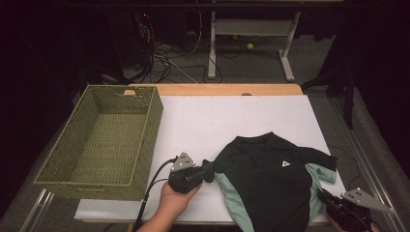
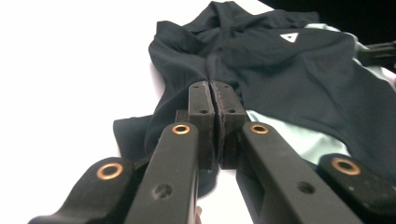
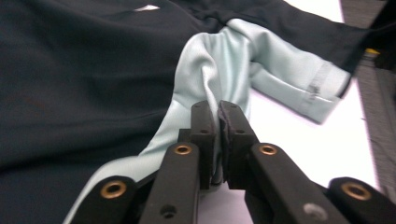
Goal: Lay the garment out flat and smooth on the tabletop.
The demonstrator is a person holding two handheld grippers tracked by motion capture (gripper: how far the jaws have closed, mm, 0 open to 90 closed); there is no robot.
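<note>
Shirt [image 1: 270,183] fabric is pinched at two spots, so the grasping looks done and the handling proper is yet to come. Between the pads of the left gripper [image 2: 213,100], pressed tight together, a fold of the dark cloth is caught at the garment's left edge, where it bunches up into a small peak. The right gripper [image 3: 218,119] has its jaws likewise clamped, on the pale mint side panel [image 3: 205,70] near the right sleeve [image 3: 299,70], and the cloth wrinkles toward the pads. In the high view the left gripper [image 1: 205,171] sits just left of the garment and the right gripper [image 1: 325,199] at the near right corner of the table [image 1: 203,121], each in a hand. The garment lies front side up on the near right part of the white tabletop, its small white triangle logo [image 1: 285,164] showing, body still rumpled and partly hanging over the near edge. A woven basket [image 1: 104,140] stands at the left of the table, well apart from the garment and with nothing in it. Judging from this, the garment has been gripped on both sides but neither spread flat nor folded, and if the basket is its goal, that whole transfer remains.
</note>
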